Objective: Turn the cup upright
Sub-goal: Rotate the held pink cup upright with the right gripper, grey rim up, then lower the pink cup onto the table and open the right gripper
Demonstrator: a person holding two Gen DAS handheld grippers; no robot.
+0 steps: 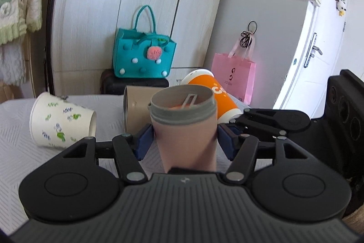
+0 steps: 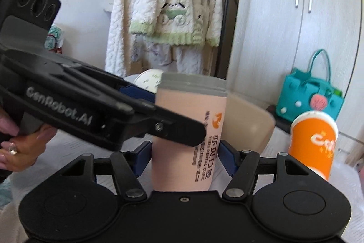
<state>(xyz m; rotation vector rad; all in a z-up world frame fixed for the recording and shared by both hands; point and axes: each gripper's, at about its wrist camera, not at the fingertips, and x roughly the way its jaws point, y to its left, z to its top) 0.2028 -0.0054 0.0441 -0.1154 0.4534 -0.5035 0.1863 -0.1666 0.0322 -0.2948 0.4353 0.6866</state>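
A pink cup with a grey threaded rim (image 1: 185,129) stands upright, mouth up, between the blue pads of my left gripper (image 1: 184,142). It also shows in the right wrist view (image 2: 190,129), between the pads of my right gripper (image 2: 184,157). Both grippers are shut on its lower body, from different sides. The left gripper's body (image 2: 91,111) crosses in front of the cup in the right wrist view. The right gripper's body (image 1: 284,120) shows at the right in the left wrist view.
On the white table (image 1: 18,152) lie a leaf-printed paper cup (image 1: 61,121), a beige cup (image 1: 136,111) and an orange cup (image 1: 213,95), all on their sides. A teal bag (image 1: 143,56), a pink bag (image 1: 234,76) and wardrobe doors stand behind.
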